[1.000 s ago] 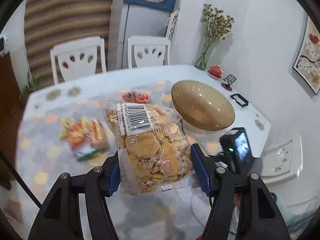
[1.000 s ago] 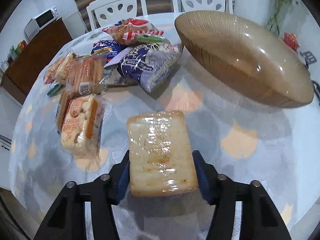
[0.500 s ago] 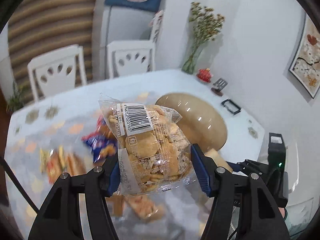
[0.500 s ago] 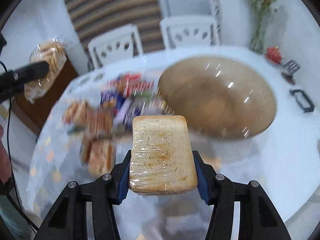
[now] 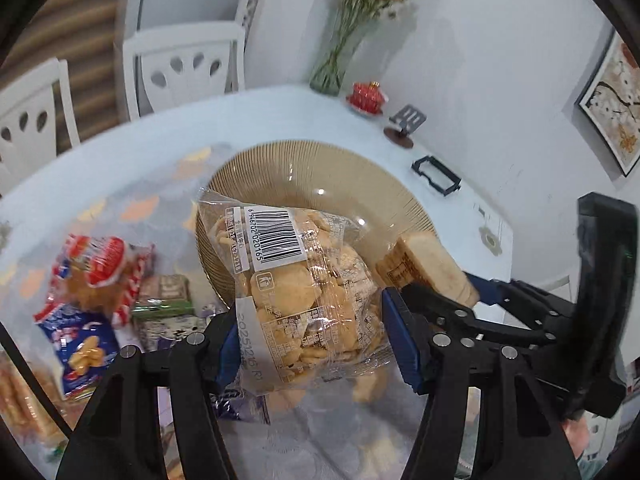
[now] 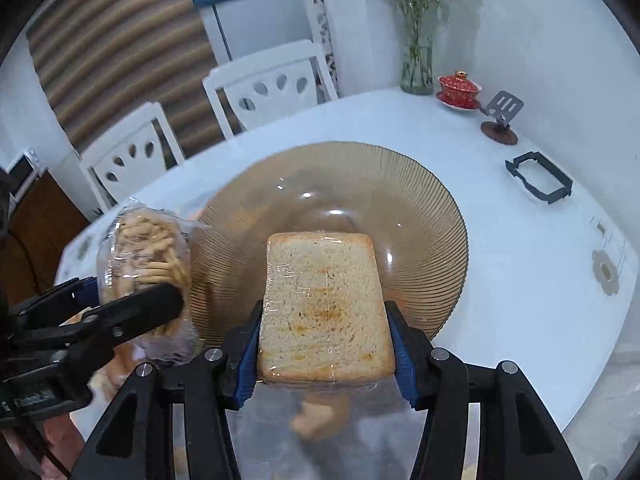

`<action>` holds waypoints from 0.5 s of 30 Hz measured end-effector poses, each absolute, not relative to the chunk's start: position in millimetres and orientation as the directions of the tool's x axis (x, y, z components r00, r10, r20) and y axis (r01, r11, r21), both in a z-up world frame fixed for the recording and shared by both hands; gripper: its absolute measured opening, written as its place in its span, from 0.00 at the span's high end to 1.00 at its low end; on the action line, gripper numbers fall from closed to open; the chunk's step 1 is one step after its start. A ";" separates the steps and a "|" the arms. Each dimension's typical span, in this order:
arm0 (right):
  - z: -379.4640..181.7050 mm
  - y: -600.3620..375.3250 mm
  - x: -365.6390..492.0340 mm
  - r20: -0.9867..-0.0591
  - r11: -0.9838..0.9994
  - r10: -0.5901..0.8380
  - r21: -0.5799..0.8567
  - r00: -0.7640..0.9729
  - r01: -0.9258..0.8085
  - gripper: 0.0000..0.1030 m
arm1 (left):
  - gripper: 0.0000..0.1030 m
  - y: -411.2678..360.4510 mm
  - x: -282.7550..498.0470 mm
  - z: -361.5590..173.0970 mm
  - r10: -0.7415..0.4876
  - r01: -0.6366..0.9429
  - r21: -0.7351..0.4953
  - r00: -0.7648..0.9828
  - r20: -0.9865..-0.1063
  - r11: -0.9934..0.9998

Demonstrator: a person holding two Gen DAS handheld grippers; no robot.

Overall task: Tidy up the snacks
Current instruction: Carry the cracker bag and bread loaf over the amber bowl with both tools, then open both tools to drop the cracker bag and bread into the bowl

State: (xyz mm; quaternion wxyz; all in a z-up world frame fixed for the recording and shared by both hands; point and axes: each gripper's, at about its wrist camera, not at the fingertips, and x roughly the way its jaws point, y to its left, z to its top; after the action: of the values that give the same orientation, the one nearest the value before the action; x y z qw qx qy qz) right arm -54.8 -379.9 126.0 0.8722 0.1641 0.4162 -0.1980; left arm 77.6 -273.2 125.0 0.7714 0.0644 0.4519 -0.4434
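So the round bench (image 6: 520, 280) with the pale patterned cloth has a good stretch of bare top on its right side, out to the curved edge. Only small stuff sits there: a black rectangular frame (image 6: 538, 178), a phone stand on a round brown base (image 6: 500, 120), a red lidded cup on a saucer (image 6: 459, 88) and a glass vase of dried flowers (image 6: 417, 64) back by the white wall. Two white chairs (image 6: 276, 80) are tucked in at the far edge.

The left side is way more crowded. In the left wrist view a heap of snack packets (image 5: 96, 280) (red-and-white, blue, green wrappers) lies right beside the big ribbed amber glass bowl (image 5: 320, 168), so not much room to move there.

The left tool (image 5: 310, 328) is about half spread and pinching a clear bag of round yellow crackers with a barcode label (image 5: 296, 284), blue pads pressed into both sides. The bag is up off the bench, in front of the bowl's near-left rim.

The right tool (image 6: 326, 344) is pinching a plastic-wrapped slab of sliced toast bread (image 6: 324, 304) by its long sides, held above the near part of the bowl. As far as I can see the bowl has nothing in it. The two tools are just beside each other, and each shows up in the other's camera.
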 end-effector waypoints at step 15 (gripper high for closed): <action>128.9 -398.6 -61.9 -0.787 0.863 -0.243 0.090 0.567 0.496 0.45 | 0.26 -266.2 98.2 121.2 -0.714 0.673 -0.477 0.110 -0.691 0.565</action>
State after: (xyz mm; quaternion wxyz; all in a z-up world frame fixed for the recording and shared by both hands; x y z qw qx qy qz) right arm -61.9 -398.6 128.9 0.8718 0.1527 0.4143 -0.2121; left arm 98.2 -266.2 121.2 0.7448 -0.0215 0.4773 -0.4659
